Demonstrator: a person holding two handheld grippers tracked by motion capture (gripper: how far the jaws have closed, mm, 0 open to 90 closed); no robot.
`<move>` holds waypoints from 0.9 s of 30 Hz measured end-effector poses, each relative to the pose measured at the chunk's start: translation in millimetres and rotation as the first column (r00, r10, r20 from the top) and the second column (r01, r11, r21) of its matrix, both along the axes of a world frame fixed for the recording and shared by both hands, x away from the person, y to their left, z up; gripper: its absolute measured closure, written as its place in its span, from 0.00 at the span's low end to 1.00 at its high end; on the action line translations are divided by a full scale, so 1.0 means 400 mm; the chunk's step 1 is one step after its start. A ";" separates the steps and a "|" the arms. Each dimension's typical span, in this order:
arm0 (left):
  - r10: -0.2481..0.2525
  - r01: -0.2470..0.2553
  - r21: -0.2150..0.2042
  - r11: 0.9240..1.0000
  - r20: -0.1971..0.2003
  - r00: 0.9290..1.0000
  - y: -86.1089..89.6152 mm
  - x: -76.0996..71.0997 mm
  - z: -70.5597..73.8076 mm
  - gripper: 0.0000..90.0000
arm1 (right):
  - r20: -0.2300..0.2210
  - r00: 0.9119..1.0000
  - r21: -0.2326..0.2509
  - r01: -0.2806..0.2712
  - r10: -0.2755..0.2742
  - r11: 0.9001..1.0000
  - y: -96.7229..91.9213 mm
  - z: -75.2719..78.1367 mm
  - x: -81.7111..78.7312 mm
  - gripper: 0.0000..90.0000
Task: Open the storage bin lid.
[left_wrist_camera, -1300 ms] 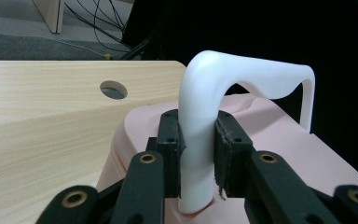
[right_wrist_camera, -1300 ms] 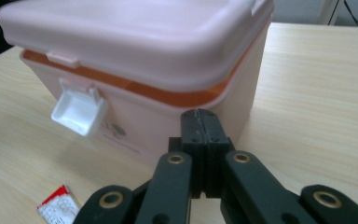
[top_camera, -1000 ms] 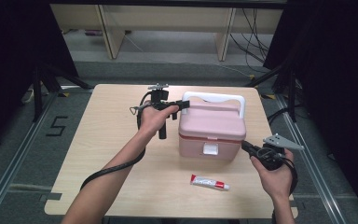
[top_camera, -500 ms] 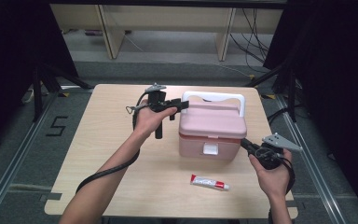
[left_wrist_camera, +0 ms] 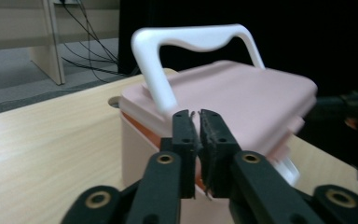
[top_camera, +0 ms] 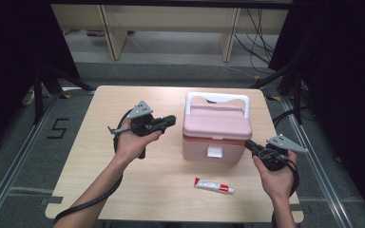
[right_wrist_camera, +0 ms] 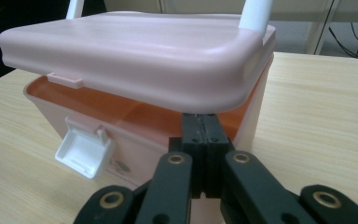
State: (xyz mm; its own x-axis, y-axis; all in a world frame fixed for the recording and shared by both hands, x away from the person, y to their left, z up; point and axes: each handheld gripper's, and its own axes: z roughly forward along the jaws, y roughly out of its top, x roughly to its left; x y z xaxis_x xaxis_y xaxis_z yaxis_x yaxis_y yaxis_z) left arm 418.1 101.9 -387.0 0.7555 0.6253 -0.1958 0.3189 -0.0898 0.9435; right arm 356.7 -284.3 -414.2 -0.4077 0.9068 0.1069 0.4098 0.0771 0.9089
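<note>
A pink lidded box [top_camera: 217,128] with a white carry handle [top_camera: 217,98] stands right of the table's middle. Its lid [right_wrist_camera: 135,46] sits slightly raised, so the orange inside shows under it, and the white front latch [right_wrist_camera: 85,149] hangs down. My left gripper [top_camera: 171,119] is held left of the box, apart from it and pointing at it. Its jaws have just been closing and stand together with nothing between them [left_wrist_camera: 199,114]. My right gripper [top_camera: 248,144] is shut, its tips [right_wrist_camera: 204,116] at the box's right front corner just under the lid's edge.
A small white and red tube [top_camera: 214,185] lies on the table in front of the box, near the front edge. The wooden table [top_camera: 100,190] has bare room on its left half. Cables trail from both grippers.
My left gripper has drawn back to the left, away from the box's handle side, and its jaws have come together. The right gripper and the box have stayed put.
</note>
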 end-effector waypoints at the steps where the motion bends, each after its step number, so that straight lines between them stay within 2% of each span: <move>1: -0.009 0.008 0.002 1.000 0.005 1.000 0.002 -0.014 -0.011 0.98 | -0.009 1.000 0.013 0.001 -0.001 1.000 0.001 0.003 -0.001 1.00; 2: -0.012 0.012 0.002 1.000 0.001 1.000 0.003 -0.022 -0.017 0.99 | -0.025 0.999 0.034 0.026 -0.025 0.999 0.008 0.006 -0.006 1.00; 3: -0.024 0.024 0.008 1.000 0.001 1.000 0.000 -0.038 -0.034 1.00 | 0.001 1.000 0.008 0.006 -0.006 1.000 0.002 0.006 0.000 1.00; 5: -0.027 0.027 0.009 1.000 0.000 1.000 -0.004 -0.044 -0.042 1.00 | 0.003 1.000 0.016 0.008 -0.008 1.000 0.004 0.007 0.001 1.00; 8: -0.029 0.028 0.006 1.000 0.025 0.999 -0.022 -0.053 -0.064 1.00 | -0.006 1.000 0.021 0.015 -0.015 1.000 0.007 0.014 0.000 1.00; 9: -0.032 0.032 0.006 0.999 0.038 0.999 -0.030 -0.054 -0.071 1.00 | 0.006 1.000 0.001 0.016 -0.016 1.000 0.005 0.016 0.002 1.00; 11: -0.035 0.035 0.007 0.999 0.051 0.998 -0.042 -0.053 -0.079 1.00 | 0.009 1.000 0.011 0.006 -0.006 1.000 0.006 0.016 0.005 1.00; 12: -0.039 0.038 0.011 0.999 0.059 0.998 -0.056 -0.054 -0.087 1.00 | -0.007 1.000 0.024 0.020 -0.020 1.000 0.008 0.021 0.002 1.00; 13: -0.040 0.039 0.015 0.999 0.061 0.997 -0.063 -0.054 -0.092 1.00 | 0.003 1.000 0.006 0.016 -0.016 1.000 0.005 0.022 0.003 1.00; 15: -0.044 0.043 0.017 0.999 0.061 0.997 -0.069 -0.052 -0.097 1.00 | 0.012 1.000 0.002 0.016 -0.016 1.000 0.004 0.022 0.004 1.00; 16: -0.036 0.035 0.013 0.999 0.058 0.998 -0.080 -0.045 -0.107 1.00 | 0.031 0.999 0.017 0.029 -0.030 0.999 0.008 0.021 0.006 1.00; 17: -0.031 0.031 0.013 0.999 0.055 0.998 -0.084 -0.042 -0.112 1.00 | 0.005 1.000 0.009 0.018 -0.018 1.000 0.006 0.027 0.005 1.00; 19: -0.030 0.029 0.017 0.999 0.057 0.998 -0.087 -0.039 -0.116 1.00 | 0.007 1.000 0.004 0.014 -0.014 1.000 0.006 0.028 0.007 1.00; 21: -0.020 0.019 0.018 1.000 0.057 0.998 -0.093 -0.033 -0.122 1.00 | 0.007 1.000 0.022 0.019 -0.019 1.000 0.009 0.027 0.007 1.00; 22: -0.019 0.019 0.012 1.000 0.056 0.998 -0.099 -0.028 -0.125 1.00 | 0.019 1.000 0.006 0.019 -0.019 1.000 0.008 0.028 0.010 1.00; 25: -0.018 0.017 0.012 1.000 0.061 0.998 -0.105 -0.024 -0.126 1.00 | 0.008 1.000 0.017 0.025 -0.025 1.000 0.010 0.033 0.010 1.00; 26: -0.014 0.013 0.016 1.000 0.061 0.998 -0.110 -0.019 -0.128 1.00 | 0.021 0.999 0.024 0.033 -0.033 0.999 0.013 0.034 0.011 1.00; 27: -0.016 0.015 0.013 1.000 0.063 0.998 -0.113 -0.016 -0.130 1.00 | 0.022 0.999 0.011 0.026 -0.026 1.000 0.010 0.038 0.013 1.00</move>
